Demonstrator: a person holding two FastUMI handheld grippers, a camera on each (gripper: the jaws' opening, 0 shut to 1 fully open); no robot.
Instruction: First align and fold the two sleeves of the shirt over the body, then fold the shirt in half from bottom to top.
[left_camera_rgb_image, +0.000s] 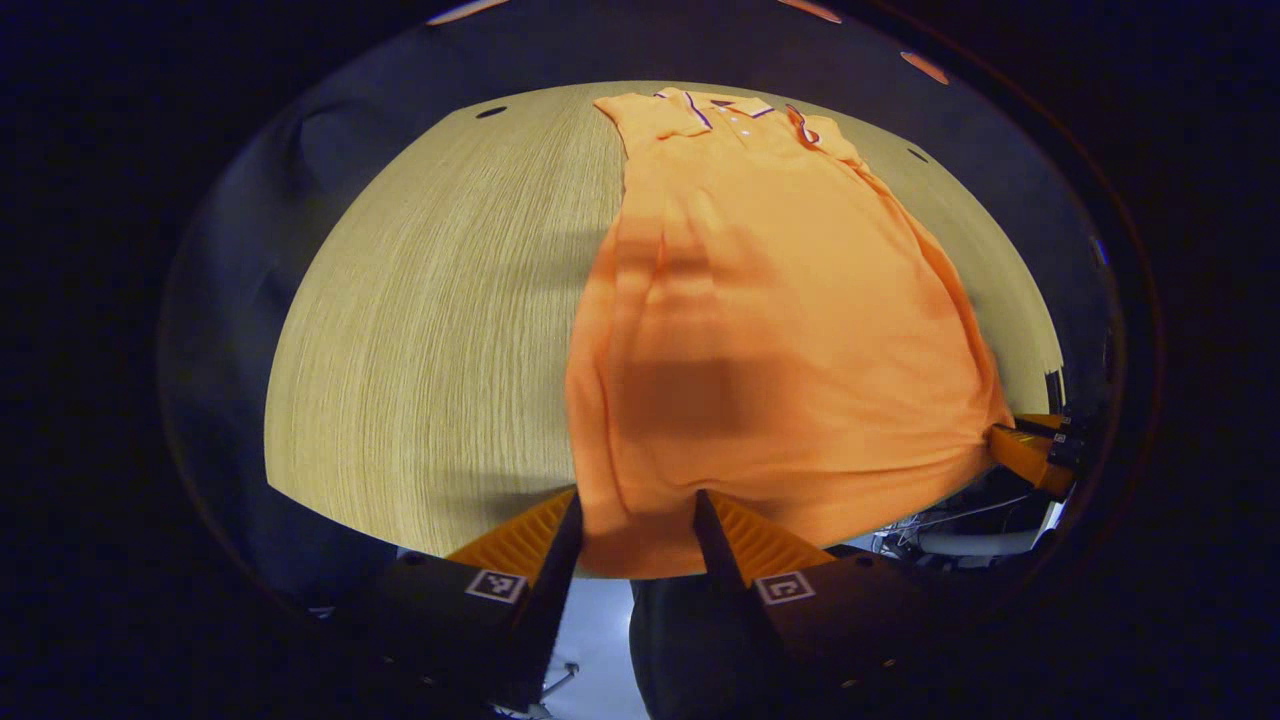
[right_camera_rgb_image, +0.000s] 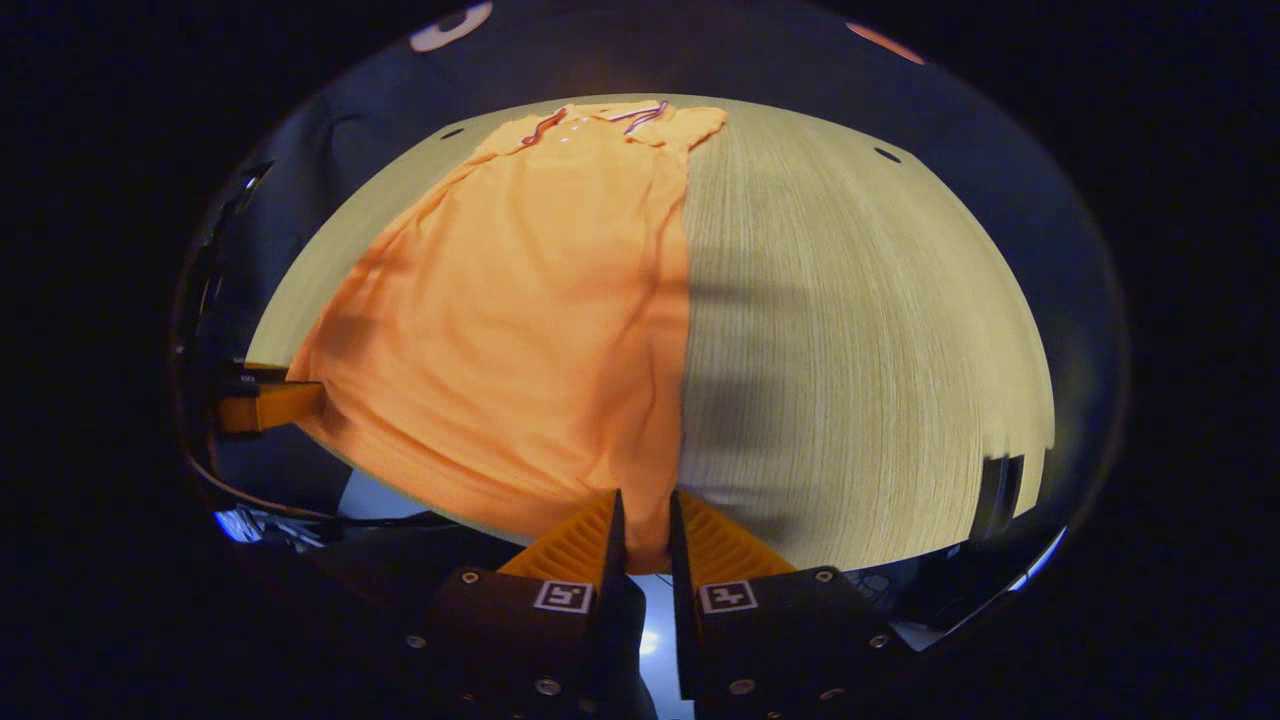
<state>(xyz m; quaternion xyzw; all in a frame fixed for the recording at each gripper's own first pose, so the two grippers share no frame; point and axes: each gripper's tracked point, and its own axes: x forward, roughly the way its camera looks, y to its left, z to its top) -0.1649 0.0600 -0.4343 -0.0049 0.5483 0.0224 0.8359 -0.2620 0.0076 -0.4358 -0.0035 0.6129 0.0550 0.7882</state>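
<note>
At the near tabletop (left_camera_rgb_image: 420, 330) edge, the left gripper (left_camera_rgb_image: 635, 535) has its jaws wide around the hem of the one orange polo shirt (left_camera_rgb_image: 770, 330), while the right gripper (right_camera_rgb_image: 645, 540) has its jaws narrowed onto the other hem corner. Both corners should probably be pinched firmly and lifted together, level, toward the far collar (left_camera_rgb_image: 735, 108). Two grippers, one shirt.

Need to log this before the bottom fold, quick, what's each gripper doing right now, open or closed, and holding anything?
Left gripper: open, fingers straddling the shirt's bottom hem, not pinching it.
Right gripper: shut on the shirt's bottom hem corner.
</note>
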